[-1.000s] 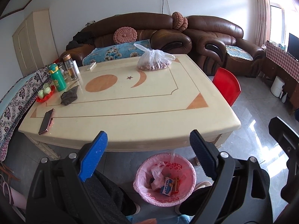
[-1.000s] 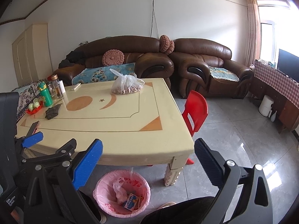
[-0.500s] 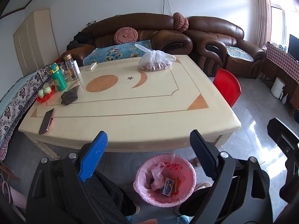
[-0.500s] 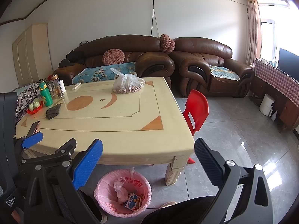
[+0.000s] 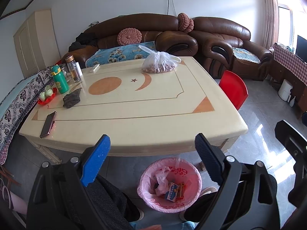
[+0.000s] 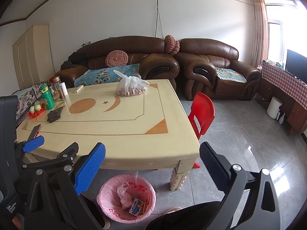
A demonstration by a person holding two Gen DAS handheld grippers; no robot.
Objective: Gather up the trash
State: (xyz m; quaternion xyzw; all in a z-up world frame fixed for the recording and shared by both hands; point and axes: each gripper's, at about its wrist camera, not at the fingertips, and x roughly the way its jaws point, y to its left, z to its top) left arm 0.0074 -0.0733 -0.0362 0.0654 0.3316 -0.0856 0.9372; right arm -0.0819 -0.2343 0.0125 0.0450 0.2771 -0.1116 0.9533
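Left wrist view: left gripper (image 5: 152, 161) wide, nothing between its fingers. It hangs off the near edge of the desk (image 5: 134, 126), above the floor. Bin (image 5: 169, 185), lined with a pink bag, stands on the floor just in front of the desk edge, below the gripper and slightly toward its right finger. Inside the bin: a crumpled plastic bag and small cartons (image 5: 172, 191).

Right wrist view: right gripper (image 6: 152, 163) also wide and empty. Bin (image 6: 126, 197) lies below and to its left, beside the desk leg (image 6: 179, 176). Left gripper shows at the left edge of this view, one blue pad (image 6: 33, 143) visible over the desk's near corner.

On the desk, all well apart from both grippers:
- clear bag (image 5: 160, 62) of brownish contents, tied, at the far side
- phone (image 5: 48, 124) near the left front corner
- dark cloth (image 5: 72, 99) behind the phone
- green bottle (image 5: 60, 80), upright, at the left edge
- red dish (image 5: 47, 96) with pale round items, just beside the bottle
- glass flask (image 5: 73, 69), upright, behind the bottle
- remote (image 5: 95, 68) near the far edge

Red chair (image 6: 202, 113) stands at the desk's right side. Brown sofas (image 6: 207, 65) along the back wall. Whether any item on the desk counts as trash cannot be told.
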